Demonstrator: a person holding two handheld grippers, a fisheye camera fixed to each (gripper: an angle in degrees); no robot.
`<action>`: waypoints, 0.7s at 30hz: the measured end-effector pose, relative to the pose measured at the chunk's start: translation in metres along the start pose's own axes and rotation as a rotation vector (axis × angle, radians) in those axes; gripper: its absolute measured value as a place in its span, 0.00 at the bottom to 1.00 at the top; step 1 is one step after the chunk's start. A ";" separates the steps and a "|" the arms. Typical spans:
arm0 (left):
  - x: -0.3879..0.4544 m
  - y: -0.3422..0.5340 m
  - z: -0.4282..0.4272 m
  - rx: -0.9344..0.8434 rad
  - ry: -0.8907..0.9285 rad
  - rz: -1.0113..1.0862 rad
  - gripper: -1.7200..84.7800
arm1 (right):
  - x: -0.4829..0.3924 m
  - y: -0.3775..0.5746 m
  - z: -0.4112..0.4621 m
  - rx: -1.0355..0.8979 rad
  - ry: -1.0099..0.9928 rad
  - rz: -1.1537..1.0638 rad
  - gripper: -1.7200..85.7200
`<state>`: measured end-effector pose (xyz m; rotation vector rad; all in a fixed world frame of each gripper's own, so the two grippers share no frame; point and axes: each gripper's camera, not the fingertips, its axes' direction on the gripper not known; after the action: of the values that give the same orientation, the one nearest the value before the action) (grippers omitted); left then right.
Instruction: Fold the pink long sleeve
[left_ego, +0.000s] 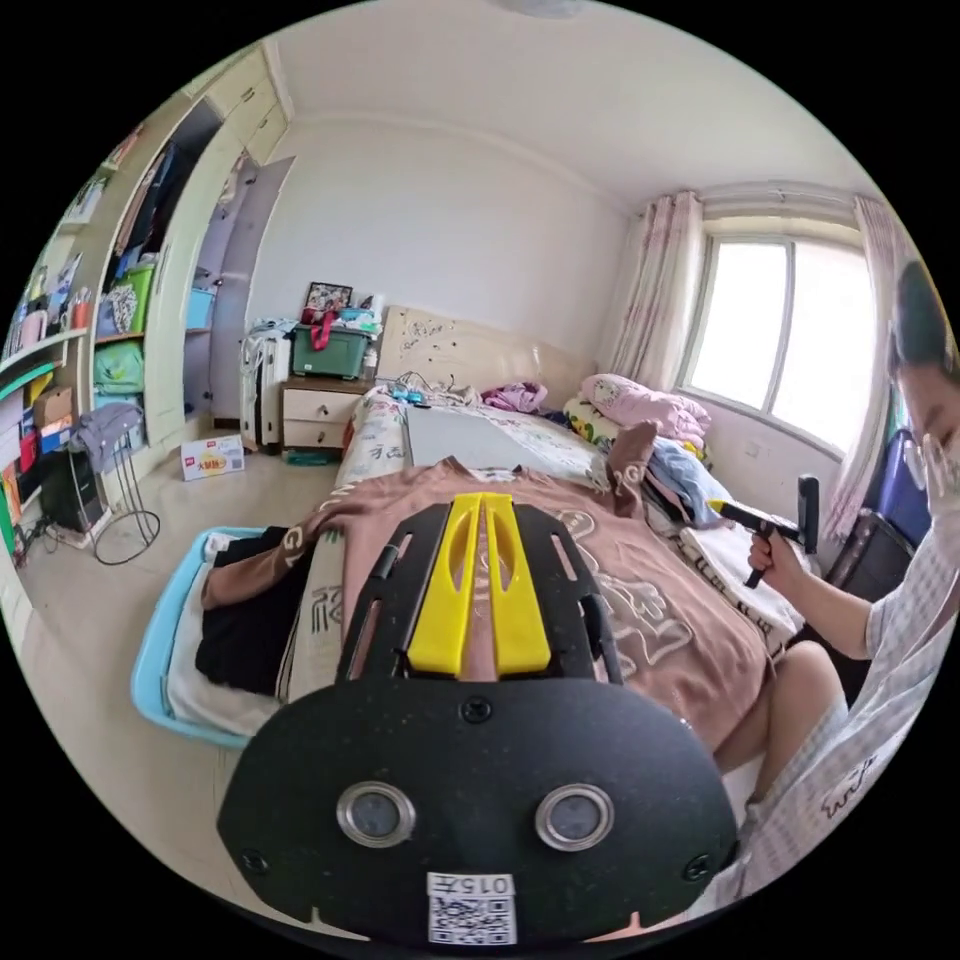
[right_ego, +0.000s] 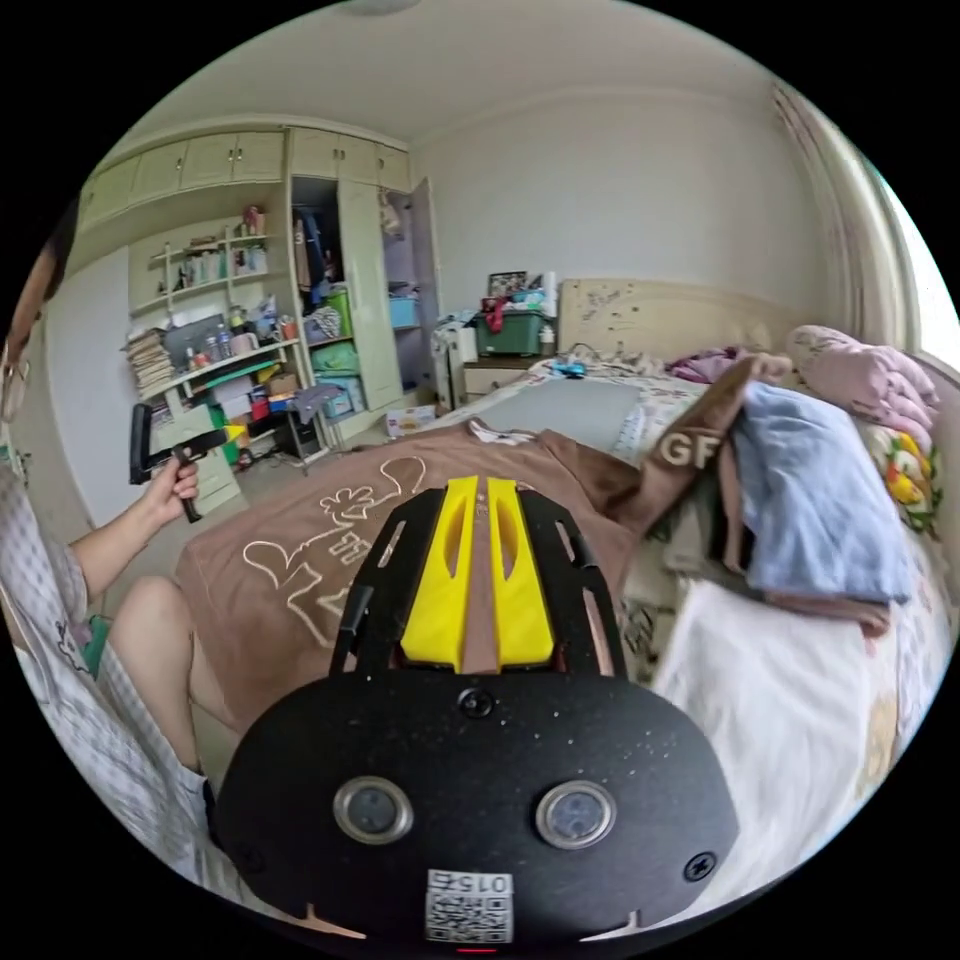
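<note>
1. Pink long sleeve (left_ego: 640, 590) lies spread flat, front side up, across the near part of the bed (left_ego: 470, 440), its pale outlined print showing; in the right gripper view the same garment (right_ego: 330, 540) covers the bed's near left portion.
2. Left tool (left_ego: 481, 500) hangs just above the garment's middle, its two yellow jaws close together with only a thin slit between them and nothing held.
3. Right tool (right_ego: 476, 485) likewise hovers over the garment, jaws nearly together, gripping nothing.
4. Each tool also shows in the other's view, held up in a hand off the bed: the right one (left_ego: 722, 510) at the right of the left gripper view, the left one (right_ego: 232, 432) at the left of the right gripper view.
5. One sleeve (right_ego: 690, 450), with pale lettering on it, runs up to the right onto a pile of folded clothes (right_ego: 810, 490), blue on top.
6. The other sleeve (left_ego: 260, 570) trails off the left edge of the bed into a blue basket (left_ego: 155, 660) of dark and white laundry on the floor.
7. Farther along the bed lies a grey sheet (left_ego: 470, 440), then loose pink bedding (left_ego: 640, 405) near the headboard (left_ego: 480, 350).
8. Farthest off stand a nightstand (left_ego: 315, 410) with a green box (left_ego: 330, 350) on top, and an open wardrobe (right_ego: 350, 300) beside cluttered shelves.
</note>
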<state>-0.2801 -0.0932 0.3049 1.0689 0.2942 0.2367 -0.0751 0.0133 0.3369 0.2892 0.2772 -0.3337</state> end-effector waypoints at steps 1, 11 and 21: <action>0.008 0.006 -0.020 -0.032 -0.005 -0.009 0.05 | -0.006 0.017 -0.030 -0.022 0.036 0.033 0.06; -0.016 0.050 -0.110 -0.281 -0.090 -0.210 0.12 | 0.033 0.118 -0.164 -0.047 -0.072 0.385 0.13; -0.039 0.057 -0.086 -0.481 -0.098 -0.305 0.15 | 0.064 0.124 -0.157 -0.016 -0.045 0.495 0.14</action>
<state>-0.3494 -0.0092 0.3217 0.5483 0.2897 -0.0217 -0.0066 0.1582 0.2009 0.3235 0.1564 0.1499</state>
